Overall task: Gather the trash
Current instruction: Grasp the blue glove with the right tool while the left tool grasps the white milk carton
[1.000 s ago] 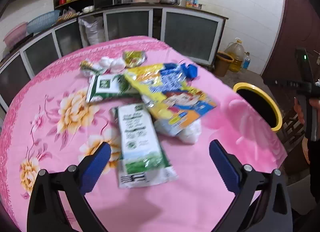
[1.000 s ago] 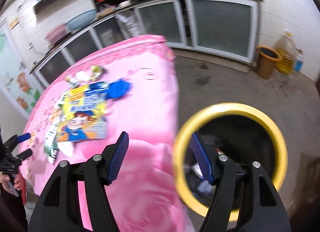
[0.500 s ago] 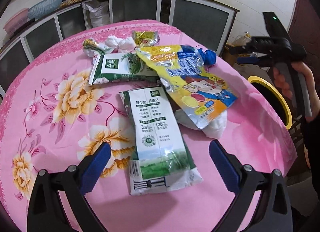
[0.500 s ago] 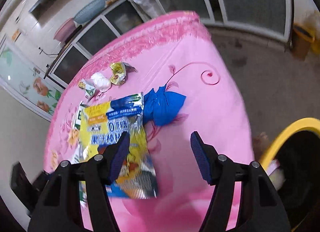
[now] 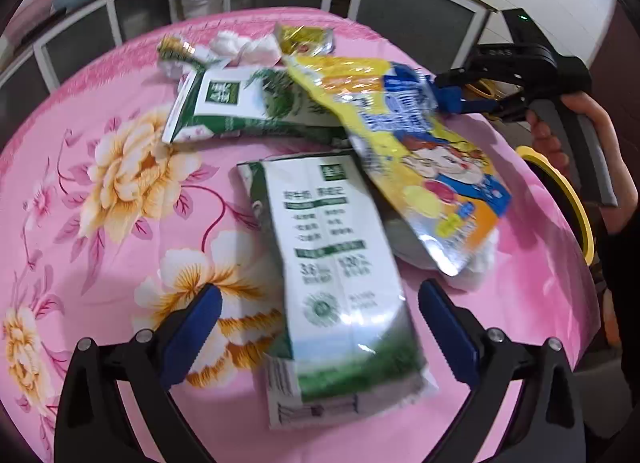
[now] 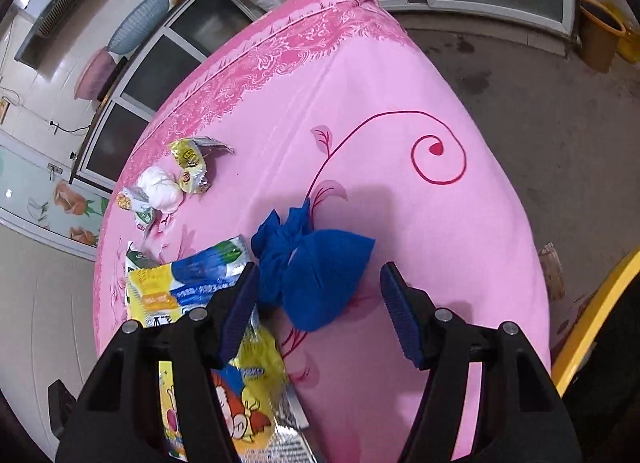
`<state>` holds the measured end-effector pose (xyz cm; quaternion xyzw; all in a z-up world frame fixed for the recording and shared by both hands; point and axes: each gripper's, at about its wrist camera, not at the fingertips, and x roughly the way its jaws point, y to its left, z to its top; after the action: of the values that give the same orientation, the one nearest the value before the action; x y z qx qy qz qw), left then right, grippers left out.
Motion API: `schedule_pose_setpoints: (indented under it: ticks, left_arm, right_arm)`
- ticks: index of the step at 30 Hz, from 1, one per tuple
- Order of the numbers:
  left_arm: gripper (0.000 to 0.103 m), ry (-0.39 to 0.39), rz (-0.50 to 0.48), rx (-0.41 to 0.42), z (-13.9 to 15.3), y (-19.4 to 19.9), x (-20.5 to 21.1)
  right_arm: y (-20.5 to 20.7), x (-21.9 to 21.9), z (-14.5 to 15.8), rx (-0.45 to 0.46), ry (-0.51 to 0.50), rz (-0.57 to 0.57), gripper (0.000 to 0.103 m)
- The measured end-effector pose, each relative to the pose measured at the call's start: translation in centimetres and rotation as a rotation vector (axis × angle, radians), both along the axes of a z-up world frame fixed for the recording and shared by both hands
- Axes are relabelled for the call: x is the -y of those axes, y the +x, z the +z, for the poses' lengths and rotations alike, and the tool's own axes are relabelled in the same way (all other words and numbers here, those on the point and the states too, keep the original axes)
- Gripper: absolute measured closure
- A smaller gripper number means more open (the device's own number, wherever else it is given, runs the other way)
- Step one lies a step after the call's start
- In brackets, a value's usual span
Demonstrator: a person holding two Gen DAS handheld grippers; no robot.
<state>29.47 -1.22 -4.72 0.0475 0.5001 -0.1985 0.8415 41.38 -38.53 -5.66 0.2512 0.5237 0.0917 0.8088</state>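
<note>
Right gripper (image 6: 316,295) hung spread around the crumpled blue plastic bag (image 6: 316,283) near the table's right side; the left gripper (image 5: 320,327), also spread, straddled the flattened green-and-white milk carton (image 5: 332,263). Both looked light: the bag soft, best pinched mid-bunch; the carton slick. Bare pink floral tablecloth (image 6: 400,103) lay beyond, yellow-rimmed bin (image 6: 592,323) right.

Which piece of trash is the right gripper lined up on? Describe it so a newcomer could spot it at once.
On the pink floral tablecloth, look toward the side nearest the yellow-rimmed bin. Between the open right gripper fingers lies a crumpled blue wad, beside the yellow cartoon snack bag. It is the only plain, unprinted blue piece among the printed wrappers.
</note>
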Motion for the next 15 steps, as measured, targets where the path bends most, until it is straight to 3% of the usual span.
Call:
schedule_pose_setpoints:
  ticks: [4,6,9,15]
  left_arm:
    - [0.013,0.0,0.023,-0.026,-0.7,0.9,0.4]
    - [0.041,0.016,0.011,-0.012,-0.6,0.9,0.9]
    - [0.044,0.012,0.019,-0.006,-0.1,0.5,0.9]
    - [0.044,-0.046,0.061,0.029,2.3,-1.7,-1.4]
  right_arm:
    - [0.5,-0.6,-0.2,-0.004,-0.042,0.011,0.049]
    - [0.7,-0.8,-0.1,-0.01,-0.081,0.015,0.076]
    - [0.5,-0.8,0.2,-0.008,-0.085,0.026,0.086]
    - [-1.7,0.0,2.7,0.058,-0.056,0.034,0.087]
